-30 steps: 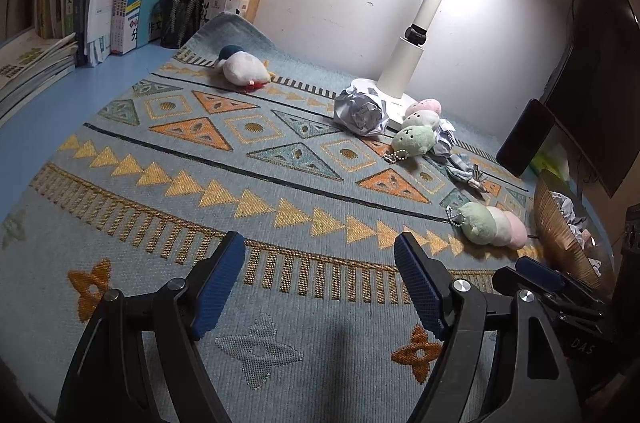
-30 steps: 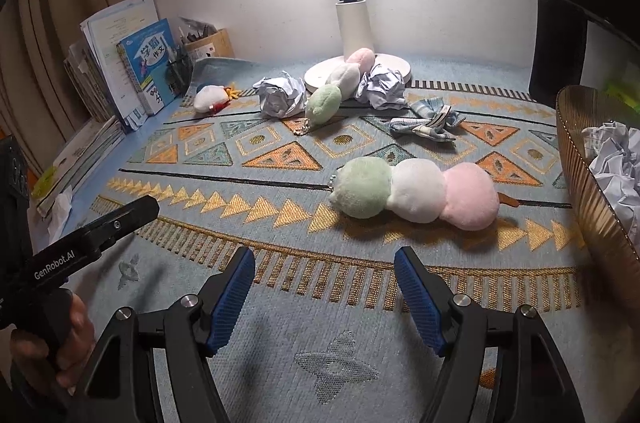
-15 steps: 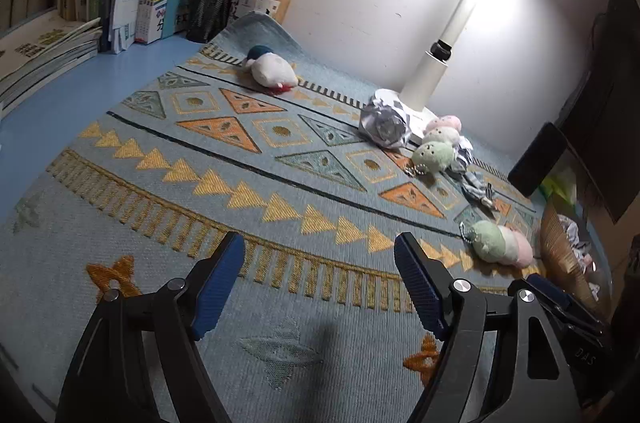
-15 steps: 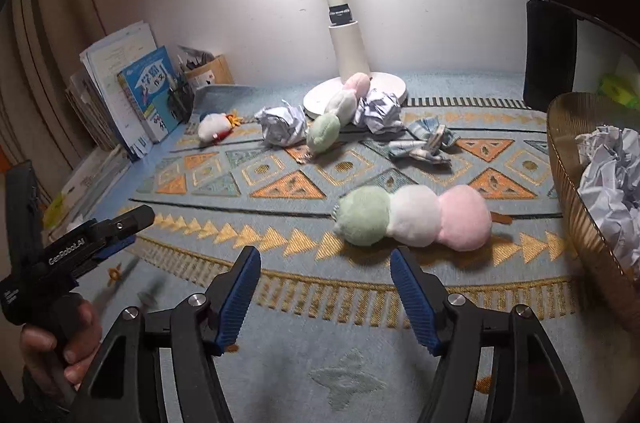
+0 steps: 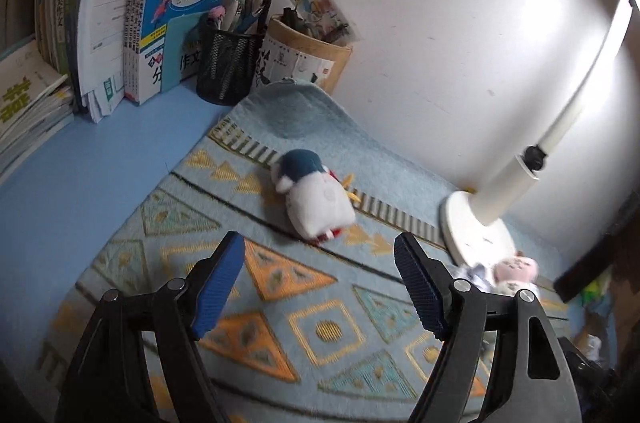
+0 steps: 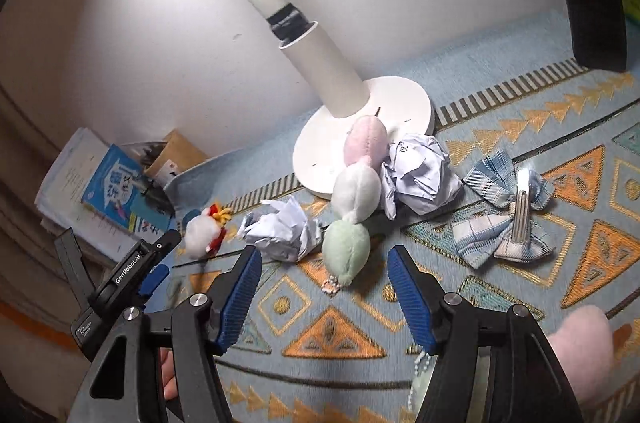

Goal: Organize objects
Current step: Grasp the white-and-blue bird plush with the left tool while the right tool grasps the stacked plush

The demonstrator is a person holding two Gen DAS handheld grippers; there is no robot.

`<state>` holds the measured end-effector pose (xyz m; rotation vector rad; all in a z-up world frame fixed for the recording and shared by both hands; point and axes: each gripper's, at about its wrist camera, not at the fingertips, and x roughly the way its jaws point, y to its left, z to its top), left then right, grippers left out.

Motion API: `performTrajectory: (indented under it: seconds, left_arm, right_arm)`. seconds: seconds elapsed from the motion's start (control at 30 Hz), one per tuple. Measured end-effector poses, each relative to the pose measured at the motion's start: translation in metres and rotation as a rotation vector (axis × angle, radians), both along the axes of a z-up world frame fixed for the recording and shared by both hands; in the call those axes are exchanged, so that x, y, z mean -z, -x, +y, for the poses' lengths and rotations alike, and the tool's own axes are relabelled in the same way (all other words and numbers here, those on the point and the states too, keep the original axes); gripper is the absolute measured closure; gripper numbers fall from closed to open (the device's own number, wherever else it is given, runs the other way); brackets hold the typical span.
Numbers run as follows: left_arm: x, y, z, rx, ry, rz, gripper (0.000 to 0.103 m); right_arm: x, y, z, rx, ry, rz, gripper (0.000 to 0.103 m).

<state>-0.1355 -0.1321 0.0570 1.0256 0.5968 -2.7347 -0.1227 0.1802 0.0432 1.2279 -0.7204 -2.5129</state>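
Gaping wide, both hand-held grippers — left [image 5: 318, 281], right [image 6: 322, 293] — empty.

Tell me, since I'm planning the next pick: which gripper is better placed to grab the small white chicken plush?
Left. The left gripper is open with the white chicken plush just ahead between its fingers. The right gripper faces the three-ball plush instead.

— What is lying on the woven mat [image 6: 500, 103]?
— Soft plush toys [image 6: 356, 183], two crumpled paper balls [image 6: 420, 171] and checked cloth bows [image 6: 504, 207].
— And the lamp [image 6: 320, 159]?
— Its smooth white plastic is shining glossy.
— The gripper pads [image 5: 218, 279]?
— Ribbed blue rubber on matt black plastic; the pen cup [image 5: 228, 63] is looking like black metal mesh.
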Motion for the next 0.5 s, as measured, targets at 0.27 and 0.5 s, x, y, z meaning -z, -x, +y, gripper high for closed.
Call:
performTrajectory:
  seconds: [0.27, 0.5]
  left_arm:
    - [0.035, 0.064, -0.011, 0.009, -0.114, -0.055, 0.027]
    - [0.042, 0.069, -0.003, 0.048, -0.081, -0.062, 0.033]
  right_arm:
    - [0.028, 0.021, -0.003, -0.002, 0.007, -0.029, 0.040]
    - [0.041, 0.022, -0.006, -0.033, 0.062, -0.031, 0.076]
